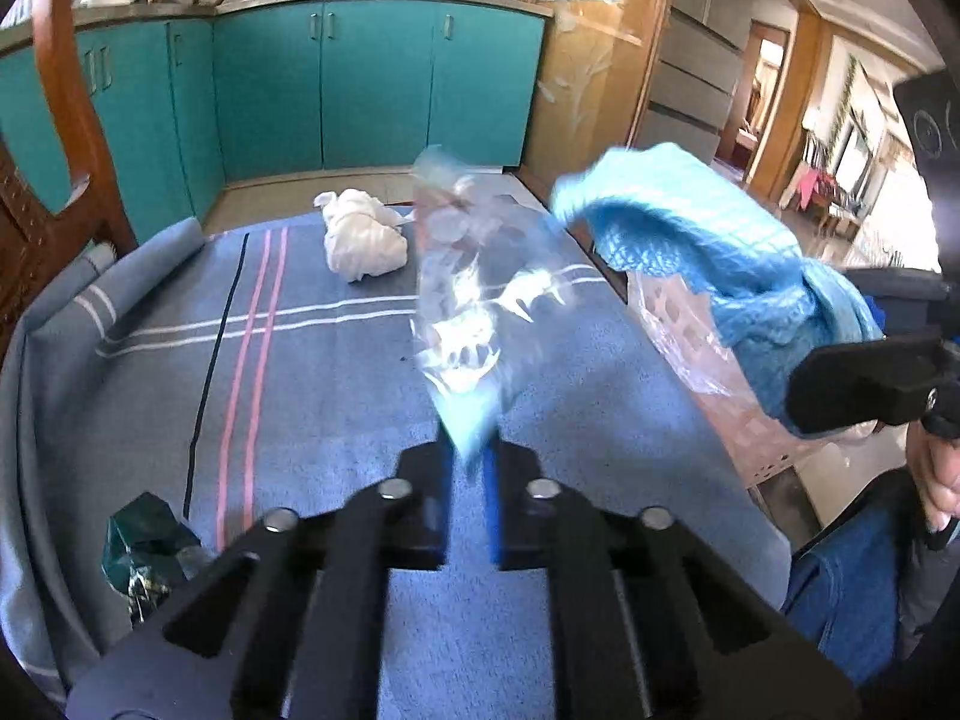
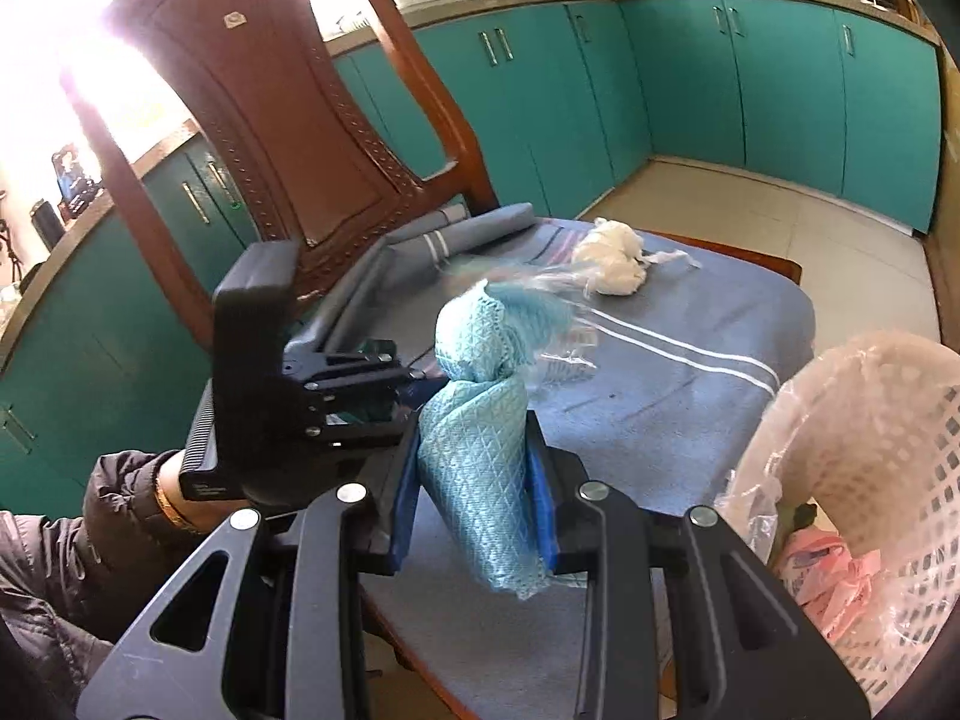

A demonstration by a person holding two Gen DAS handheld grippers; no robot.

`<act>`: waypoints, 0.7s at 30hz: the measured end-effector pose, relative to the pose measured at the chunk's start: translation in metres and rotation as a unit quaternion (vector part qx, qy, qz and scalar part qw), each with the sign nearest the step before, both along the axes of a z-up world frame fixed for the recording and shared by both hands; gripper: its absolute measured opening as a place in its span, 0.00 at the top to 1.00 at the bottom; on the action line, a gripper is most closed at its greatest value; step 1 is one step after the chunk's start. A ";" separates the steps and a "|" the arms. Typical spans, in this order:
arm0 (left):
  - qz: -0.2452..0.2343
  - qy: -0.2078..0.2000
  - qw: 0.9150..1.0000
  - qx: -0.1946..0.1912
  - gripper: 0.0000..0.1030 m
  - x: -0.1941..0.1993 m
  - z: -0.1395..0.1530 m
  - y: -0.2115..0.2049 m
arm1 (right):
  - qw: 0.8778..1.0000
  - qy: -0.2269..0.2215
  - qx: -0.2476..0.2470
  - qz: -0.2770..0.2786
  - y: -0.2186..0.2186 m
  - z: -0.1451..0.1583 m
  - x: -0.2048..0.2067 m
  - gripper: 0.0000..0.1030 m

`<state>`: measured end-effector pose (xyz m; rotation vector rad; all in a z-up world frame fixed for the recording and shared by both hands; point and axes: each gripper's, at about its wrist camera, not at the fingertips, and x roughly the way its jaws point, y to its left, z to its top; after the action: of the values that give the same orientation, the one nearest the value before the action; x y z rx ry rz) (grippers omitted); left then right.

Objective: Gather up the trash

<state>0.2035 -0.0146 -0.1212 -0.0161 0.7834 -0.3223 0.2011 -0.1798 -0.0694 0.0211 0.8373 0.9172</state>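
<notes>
The left tongs [image 1: 471, 468] are nearly shut, their blue-padded fingers [image 1: 441, 474] pinching the lower tip of a clear plastic bag [image 1: 480, 300]. The bag stands up from the grip, crumpled and blurred, above the middle of the counter [image 1: 336, 420], which is covered by a blue striped cloth [image 1: 288, 360].

The right tongs [image 2: 477, 498] are part-way closed around a light blue quilted cloth [image 2: 474, 450]. The cloth fills the gap between the two blue pads [image 2: 543, 510] and bulges upward past them into a rounded knot, with a loose end hanging below the grip. In the left wrist view the same cloth arches over the rim of a pale pink laundry-style basket [image 1: 738, 420], which is lined with clear film and sits at the counter's right edge. In the right wrist view the basket [image 2: 888, 450] shows pink plastic [image 2: 840, 576] inside it.

A white crumpled wad [image 1: 363, 234] lies on the striped cloth near the counter's far edge, well apart from both tongs. A dark green shiny wrapper [image 1: 150, 552] sits near the near left corner, just beside the left tongs' frame. A brown wooden chair [image 2: 288, 120] stands against the counter's left edge, where the striped cloth is rolled up. Teal cabinets [image 1: 372, 84] line the wall beyond.
</notes>
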 end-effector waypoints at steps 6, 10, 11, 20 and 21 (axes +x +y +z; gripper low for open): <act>0.043 0.009 0.999 0.016 0.98 -0.003 -0.002 0.013 | 1.000 0.001 -0.008 -0.014 -0.003 -0.003 0.004 0.69; 0.056 0.012 0.998 0.037 0.98 -0.012 0.000 0.017 | 0.998 0.004 -0.034 -0.043 -0.006 -0.009 0.011 0.69; 0.059 0.012 0.997 0.038 0.98 -0.014 0.000 0.018 | 0.998 0.005 -0.039 -0.048 -0.006 -0.011 0.012 0.69; 0.097 -0.027 0.995 0.021 0.98 -0.036 0.030 0.033 | 0.996 -0.001 -0.045 -0.080 -0.012 -0.010 0.015 0.69; 0.098 -0.033 0.994 0.020 0.98 -0.038 0.034 0.033 | 0.995 -0.002 -0.047 -0.083 -0.012 -0.010 0.016 0.69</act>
<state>0.1651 0.0179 -0.0875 -0.0434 0.7154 -0.1203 0.2170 -0.1918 -0.0794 0.0082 0.8613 0.7210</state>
